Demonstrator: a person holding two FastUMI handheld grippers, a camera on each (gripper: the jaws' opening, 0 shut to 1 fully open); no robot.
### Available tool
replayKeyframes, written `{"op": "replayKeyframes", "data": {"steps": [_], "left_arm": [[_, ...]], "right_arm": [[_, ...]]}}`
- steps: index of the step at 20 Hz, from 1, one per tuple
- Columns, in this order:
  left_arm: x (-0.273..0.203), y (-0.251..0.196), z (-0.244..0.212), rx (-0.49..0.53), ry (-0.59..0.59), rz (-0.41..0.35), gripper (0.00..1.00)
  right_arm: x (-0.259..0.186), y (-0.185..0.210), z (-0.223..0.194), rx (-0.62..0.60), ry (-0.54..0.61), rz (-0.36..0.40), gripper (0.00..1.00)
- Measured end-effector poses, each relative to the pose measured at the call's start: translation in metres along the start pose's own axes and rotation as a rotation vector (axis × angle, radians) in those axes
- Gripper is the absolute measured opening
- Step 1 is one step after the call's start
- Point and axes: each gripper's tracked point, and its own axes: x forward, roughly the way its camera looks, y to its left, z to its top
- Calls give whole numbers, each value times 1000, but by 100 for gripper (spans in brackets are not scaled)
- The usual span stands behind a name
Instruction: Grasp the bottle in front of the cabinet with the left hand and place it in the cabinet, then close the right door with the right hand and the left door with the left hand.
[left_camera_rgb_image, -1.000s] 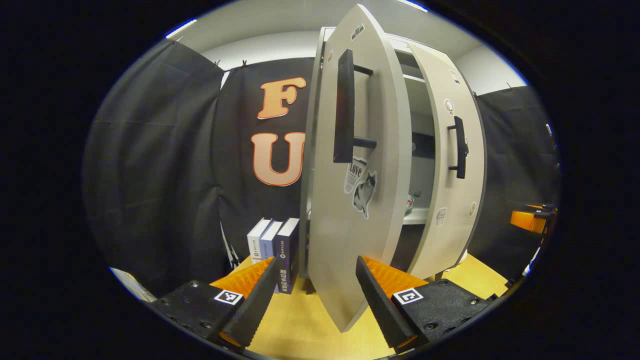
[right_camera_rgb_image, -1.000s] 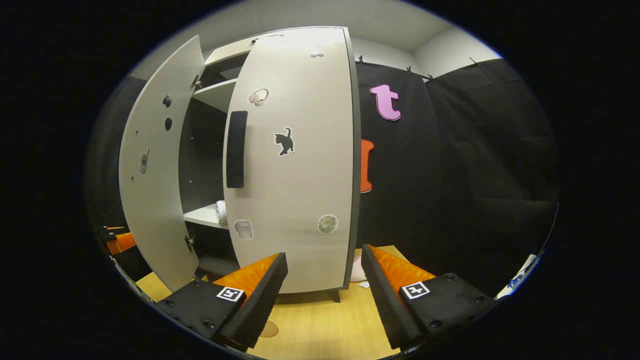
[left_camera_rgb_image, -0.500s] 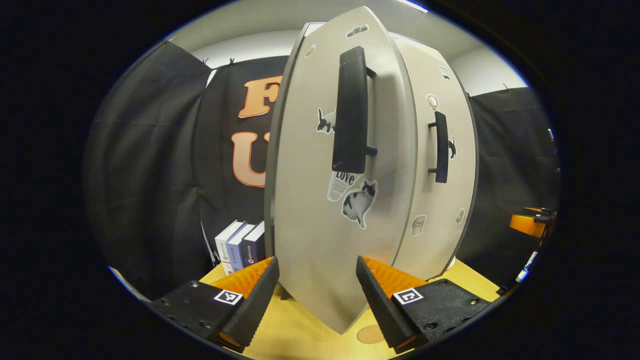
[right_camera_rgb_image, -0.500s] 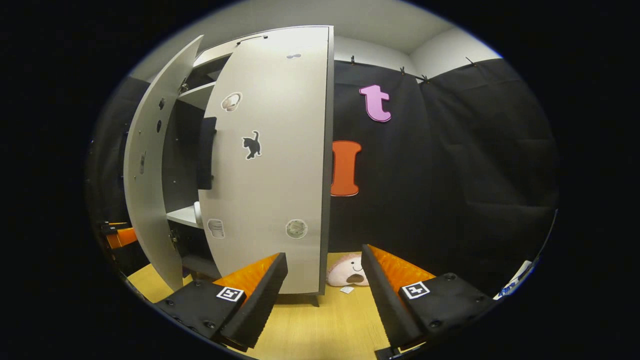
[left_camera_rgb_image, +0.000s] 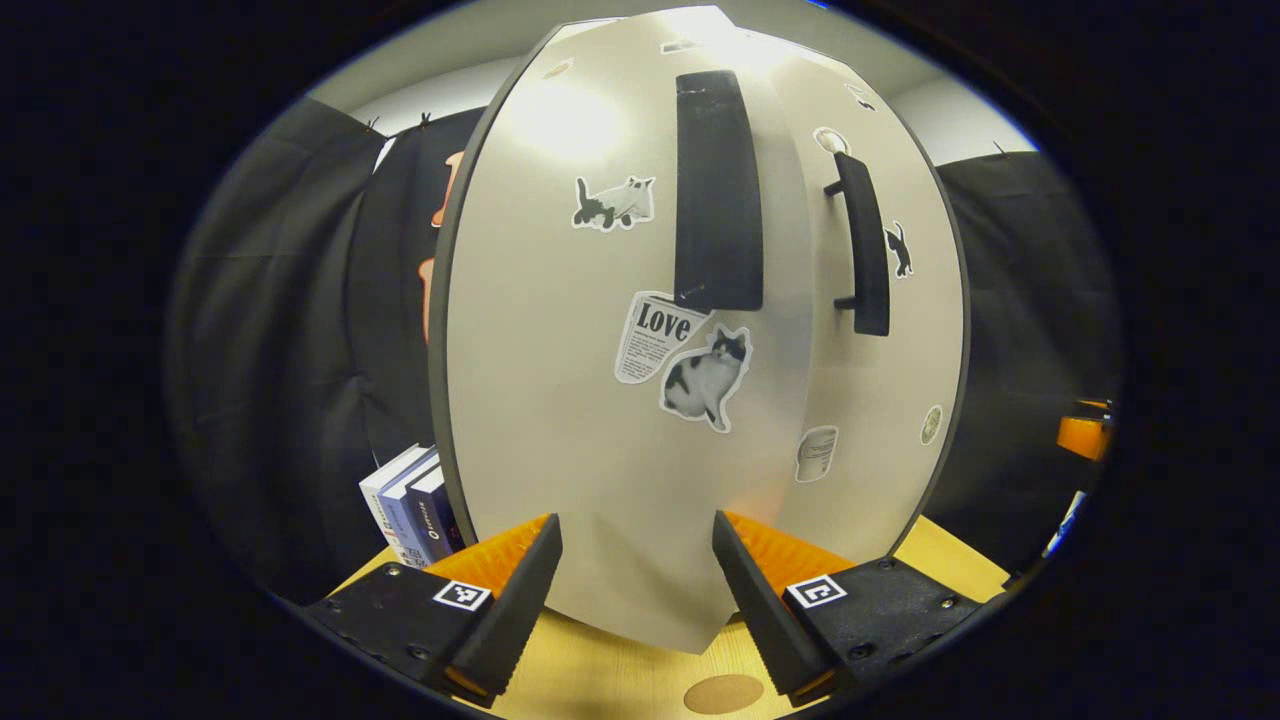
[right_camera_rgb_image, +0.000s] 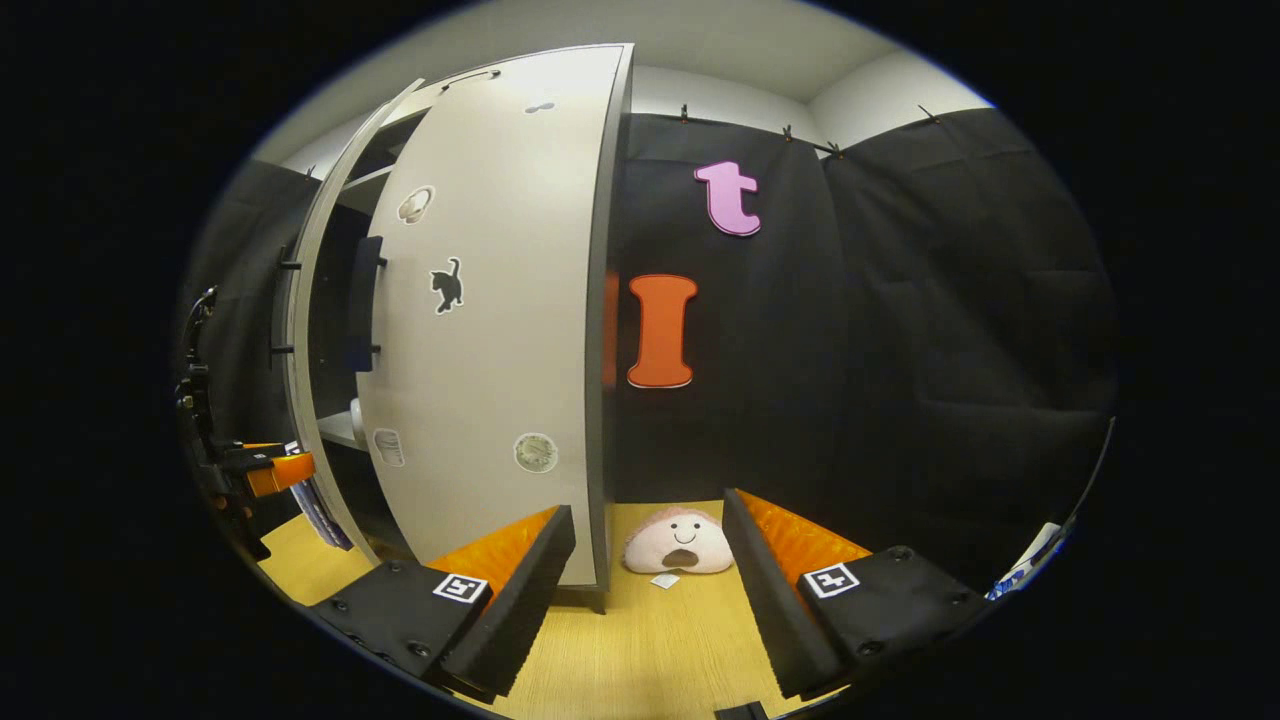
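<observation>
The left claw (left_camera_rgb_image: 637, 570) gaped wide, empty, close against the left door (left_camera_rgb_image: 580, 400), which stood nearly shut beside the right door (left_camera_rgb_image: 880, 420). The right claw (right_camera_rgb_image: 648, 575) was also wide and empty above the bench (right_camera_rgb_image: 650, 640). The bottle (right_camera_rgb_image: 356, 423) sat on the cabinet shelf, glimpsed through the gap.

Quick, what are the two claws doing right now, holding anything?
Left claw: open, holding nothing, its fingers spread before the left door.
Right claw: open, holding nothing, aimed past the right door.
</observation>
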Motion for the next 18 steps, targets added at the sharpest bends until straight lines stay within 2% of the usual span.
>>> {"op": "replayKeyframes", "data": {"steps": [10, 11, 14, 18], "left_arm": [[14, -6, 3, 52, 19, 15, 94], [10, -6, 6, 44, 15, 31, 94], [3, -20, 22, 32, -23, -10, 94], [-24, -16, 41, 53, -48, -11, 92]], "right_arm": [[9, -15, -7, 7, 26, 13, 98], [9, -16, -8, 3, 29, 17, 98], [9, -21, -6, -11, 26, 21, 98], [11, -20, -9, -8, 35, 42, 98]]}}
